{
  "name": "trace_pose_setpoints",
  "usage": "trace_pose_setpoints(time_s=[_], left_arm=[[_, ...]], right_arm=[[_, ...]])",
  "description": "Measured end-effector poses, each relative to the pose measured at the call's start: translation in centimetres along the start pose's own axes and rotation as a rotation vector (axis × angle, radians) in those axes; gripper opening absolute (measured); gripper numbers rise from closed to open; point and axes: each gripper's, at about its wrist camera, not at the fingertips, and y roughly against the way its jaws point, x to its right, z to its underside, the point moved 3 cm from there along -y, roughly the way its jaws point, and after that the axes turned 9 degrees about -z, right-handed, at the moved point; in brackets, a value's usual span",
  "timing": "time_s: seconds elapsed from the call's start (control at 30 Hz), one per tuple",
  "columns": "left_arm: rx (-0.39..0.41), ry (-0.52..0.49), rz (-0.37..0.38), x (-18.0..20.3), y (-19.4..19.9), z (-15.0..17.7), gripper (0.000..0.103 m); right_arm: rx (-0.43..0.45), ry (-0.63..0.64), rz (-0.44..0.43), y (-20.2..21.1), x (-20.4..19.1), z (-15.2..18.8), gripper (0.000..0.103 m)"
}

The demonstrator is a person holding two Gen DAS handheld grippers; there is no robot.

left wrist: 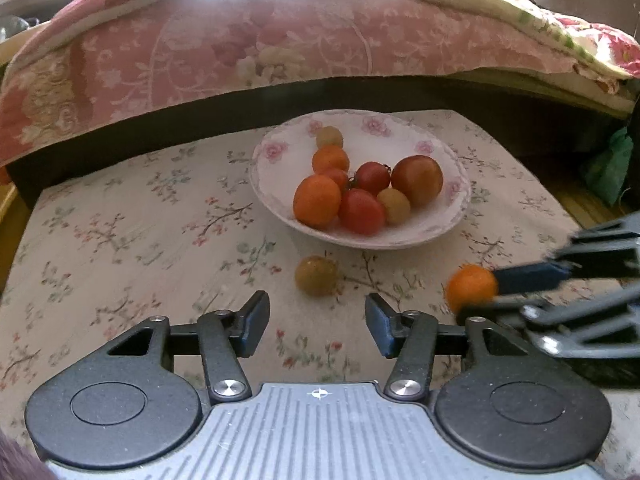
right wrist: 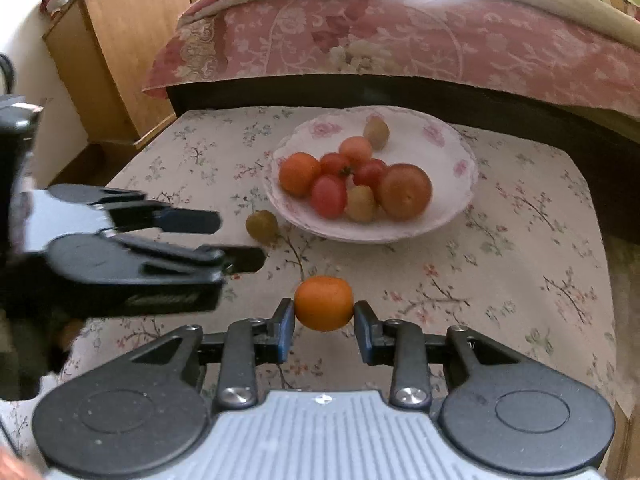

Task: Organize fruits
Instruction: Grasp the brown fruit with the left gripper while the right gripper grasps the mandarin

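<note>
Two fruits are left outside the bowl as far as I can see, so this looks nearly done. Nearest in the right wrist view, the right gripper (right wrist: pixel 324 314) is pinching an orange fruit (right wrist: pixel 324 302) between its blue pads, one pad touching each side. It's a round, smooth thing held only at its widest points, so my worry is that it squirts out forward if the squeeze tightens, or drops and rolls across the floral cloth (right wrist: pixel 500 280) if it loosens.

The left gripper (left wrist: pixel 317 320) is spread wide with nothing in it, and the greenish fruit (left wrist: pixel 316 286) sits on the cloth just beyond its fingertips. The grippers are close together here, so if both go for the bowl at once, they could bump and knock the orange one loose.

Farther back, the flowered bowl (left wrist: pixel 452 160) is shallow and already holds a pile of red, orange and yellowish fruits. Drop another in from any height and it could bounce off the heap and over the low rim.

On the views: the right wrist camera shows the pinch head-on, both pads clearly on the fruit. From the left wrist camera the same grip is blurry at the edge, but you see the gap between the open fingers and the greenish fruit. Only the right view catches the wooden cabinet (right wrist: pixel 132 52) back left.
</note>
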Motion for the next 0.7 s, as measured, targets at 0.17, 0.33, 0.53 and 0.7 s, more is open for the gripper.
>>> trace_pose_setpoints(time_s=[0.17, 0.33, 0.53, 0.7], left_arm=[[0.010, -0.012, -0.016, 0.9, -1.6, -0.5, 0.055], [0.012, -0.004, -0.033, 0.9, -2.4, -0.8, 0.039], [0.001, -0.009, -0.038, 0.7, -1.7, -0.3, 0.032], [-0.031, -0.025, -0.029, 0.4, 0.2, 1.0, 0.032]], right_arm=[[0.004, -0.025, -0.015, 0.1, 0.5, 0.2, 0.033], [0.004, -0.017, -0.012, -0.1, 0.7, 0.4, 0.033], [-0.006, -0.009, 0.007, -0.3, 0.8, 0.8, 0.033], [-0.005, 0.003, 0.000, 0.5, -0.3, 1.3, 0.033]])
